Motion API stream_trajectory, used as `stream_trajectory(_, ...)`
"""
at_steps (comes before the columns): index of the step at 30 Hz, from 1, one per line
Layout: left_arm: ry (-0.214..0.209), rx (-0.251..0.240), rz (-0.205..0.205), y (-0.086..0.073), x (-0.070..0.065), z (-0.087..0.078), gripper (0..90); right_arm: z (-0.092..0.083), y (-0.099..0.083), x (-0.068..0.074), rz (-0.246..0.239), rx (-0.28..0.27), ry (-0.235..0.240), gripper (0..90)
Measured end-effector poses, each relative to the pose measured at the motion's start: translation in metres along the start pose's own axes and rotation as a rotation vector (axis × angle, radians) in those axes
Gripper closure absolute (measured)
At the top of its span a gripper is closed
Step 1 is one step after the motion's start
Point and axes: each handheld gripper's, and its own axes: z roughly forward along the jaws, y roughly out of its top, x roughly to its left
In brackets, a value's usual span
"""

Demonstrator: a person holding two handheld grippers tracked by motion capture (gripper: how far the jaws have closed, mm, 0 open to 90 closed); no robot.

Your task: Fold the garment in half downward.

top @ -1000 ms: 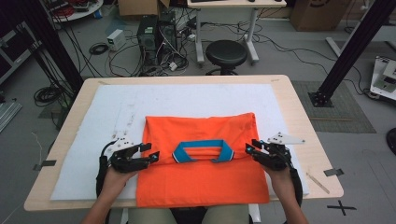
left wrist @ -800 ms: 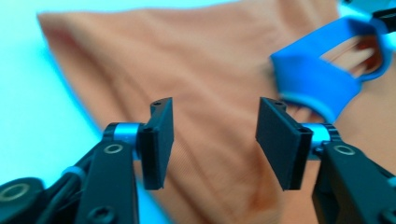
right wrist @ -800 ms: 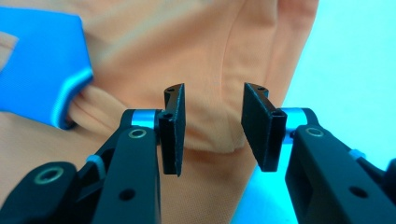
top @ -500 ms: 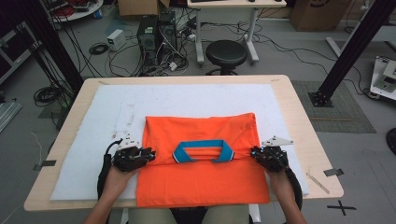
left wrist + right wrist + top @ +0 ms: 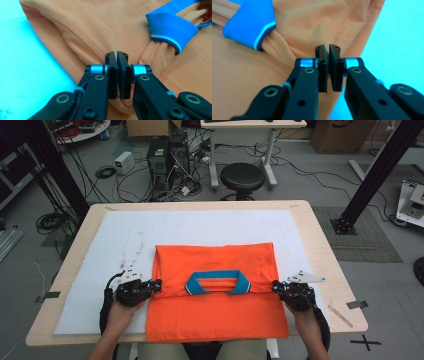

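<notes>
A wooden table (image 5: 320, 245) carries a white mat (image 5: 200, 227) that covers most of its top. An orange shirt (image 5: 215, 315) with a blue collar (image 5: 217, 281) lies folded on the mat's near half, its lower edge hanging just past the table's near edge.

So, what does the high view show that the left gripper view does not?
High view: the whole table, both grippers, left and right, at the shirt's two side edges, and a stool behind.
Left gripper view: the fold of orange fabric pinched between the shut pads, seen close.
Both: the orange polo shirt with its blue collar on the white mat.
</notes>
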Motion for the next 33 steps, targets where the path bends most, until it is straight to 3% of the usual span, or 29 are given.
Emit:
stream_trajectory(1, -0.002, -0.001, -0.002, 0.0, 0.0, 0.001, 87.2, 0.003, -0.001, 0.0, 0.004, 0.009, -0.009, 67.3)
stream_trajectory(4, -0.001, -0.001, 0.001, -0.001, 0.0, 0.001, 87.2, 0.013, -0.003, 0.0, 0.011, 0.052, -0.021, 61.6)
stream_trajectory(5, 0.0, -0.001, 0.002, -0.001, 0.0, 0.001, 87.2, 0.015, -0.004, 0.0, 0.003, 0.053, -0.021, 64.7)
stream_trajectory(6, -0.002, -0.004, 0.002, -0.001, 0.0, 0.001, 87.2, 0.015, -0.004, 0.0, 0.0, 0.052, -0.019, 75.7)
stream_trajectory(8, -0.005, -0.008, 0.002, -0.001, 0.0, 0.0, 87.3, 0.013, -0.004, 0.003, -0.026, 0.047, -0.023, 84.3)
stream_trajectory(16, -0.053, -0.055, -0.016, -0.001, -0.002, -0.016, 87.4, -0.012, -0.004, 0.003, -0.002, -0.016, 0.019, 85.2)
stream_trajectory(21, -0.097, -0.078, -0.02, -0.002, -0.006, -0.03, 87.4, -0.035, -0.004, 0.01, -0.027, -0.045, 0.012, 85.1)
stream_trajectory(29, -0.154, -0.079, -0.042, -0.008, -0.008, -0.046, 87.1, -0.057, -0.014, 0.02, -0.017, -0.03, 0.032, 83.9)
stream_trajectory(31, -0.163, -0.068, -0.049, -0.008, -0.005, -0.044, 79.4, -0.056, -0.016, 0.02, -0.014, -0.018, 0.034, 79.0)
stream_trajectory(33, -0.15, -0.067, -0.084, -0.005, 0.0, -0.041, 58.5, -0.051, -0.016, 0.017, -0.001, -0.018, 0.03, 71.7)
